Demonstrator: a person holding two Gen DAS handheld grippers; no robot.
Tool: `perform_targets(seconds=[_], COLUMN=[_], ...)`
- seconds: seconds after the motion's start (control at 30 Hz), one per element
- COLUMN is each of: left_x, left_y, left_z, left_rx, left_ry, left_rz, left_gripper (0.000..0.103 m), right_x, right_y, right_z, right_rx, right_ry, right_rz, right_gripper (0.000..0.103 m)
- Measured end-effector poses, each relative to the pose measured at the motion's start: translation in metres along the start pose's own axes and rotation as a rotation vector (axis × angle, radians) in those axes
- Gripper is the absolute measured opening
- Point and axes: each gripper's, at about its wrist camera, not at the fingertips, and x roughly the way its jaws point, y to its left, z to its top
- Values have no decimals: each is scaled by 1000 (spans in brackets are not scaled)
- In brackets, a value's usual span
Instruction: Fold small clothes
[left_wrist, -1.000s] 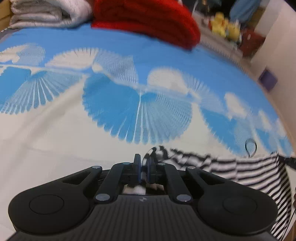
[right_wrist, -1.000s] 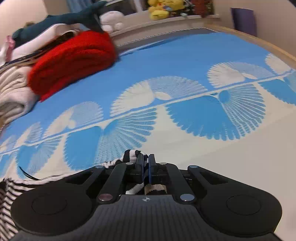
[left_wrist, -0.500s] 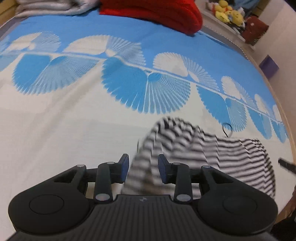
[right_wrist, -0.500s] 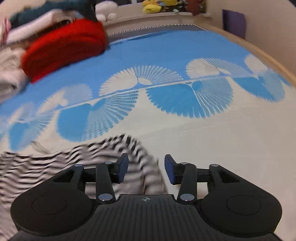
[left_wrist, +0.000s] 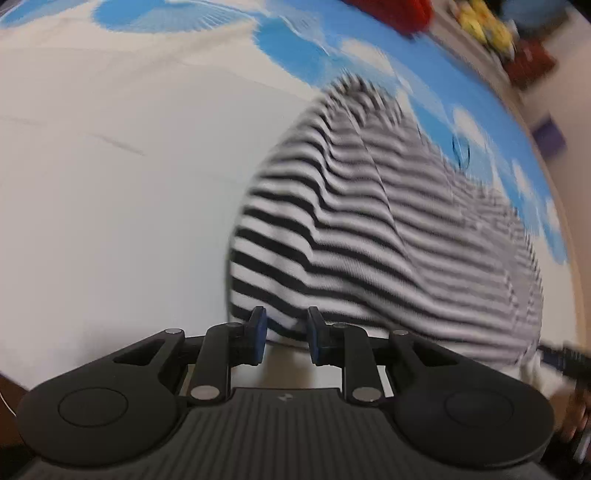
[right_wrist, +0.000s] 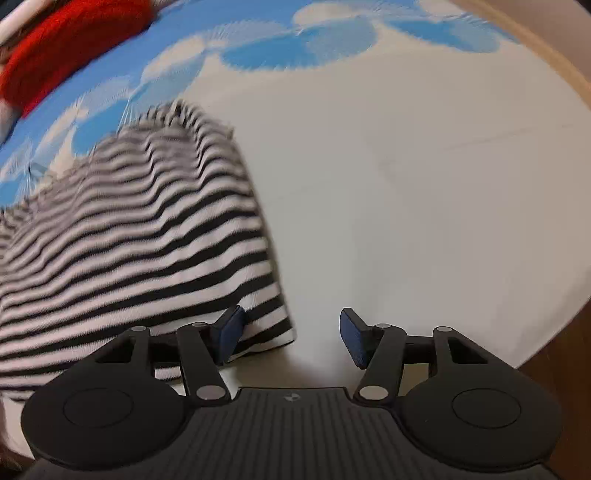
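Observation:
A black-and-white striped garment (left_wrist: 369, 229) lies spread on the bed. In the left wrist view it fills the middle and right. My left gripper (left_wrist: 284, 338) is open and empty, its fingertips at the garment's near left corner. In the right wrist view the garment (right_wrist: 140, 236) fills the left half. My right gripper (right_wrist: 290, 339) is wide open and empty at the garment's near right corner, with its left finger (right_wrist: 229, 332) over the striped cloth.
The bed sheet (right_wrist: 406, 184) is white near me and blue with white fan patterns farther off. A red knit bundle (right_wrist: 66, 48) lies at the far side. The bed's wooden edge (right_wrist: 561, 70) runs along the right. Soft toys (left_wrist: 484, 26) sit beyond the bed.
Both grippers let go of the striped garment and opened. It dropped flat onto the bed. Both grippers pulled back toward its near edge.

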Motion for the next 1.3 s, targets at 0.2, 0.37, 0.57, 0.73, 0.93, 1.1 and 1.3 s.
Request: perform_targets(seconds=[0.2, 0.37, 0.57, 0.73, 0.93, 1.1, 1.3], left_x=[-8, 14, 30, 36, 36, 16, -34], left_y=[33, 43, 48, 36, 24, 9, -5], left_z=[-15, -18, -7, 1, 1, 3, 11], left_rx=[-253, -308, -365, -365, -293, -171, -19], left_ry=[25, 84, 49, -2, -20, -97, -160], left_rz=[-166, -150, -184, -163, -121, -73, 30], left_gripper=[50, 50, 53, 53, 23, 15, 11], right_x=[-81, -107, -87, -90, -119, -111, -99], right_y=[6, 28, 28, 14, -13, -42, -61], right_z=[-16, -38, -35, -28, 16, 33, 40], right_rx=[50, -88, -157, -82, -132, -54, 93], right_ry=[-271, -406, -387, -402, -488, -546, -538], right_rz=[118, 115, 60, 68, 139, 87, 90], right_gripper=[56, 58, 57, 57, 57, 57, 57])
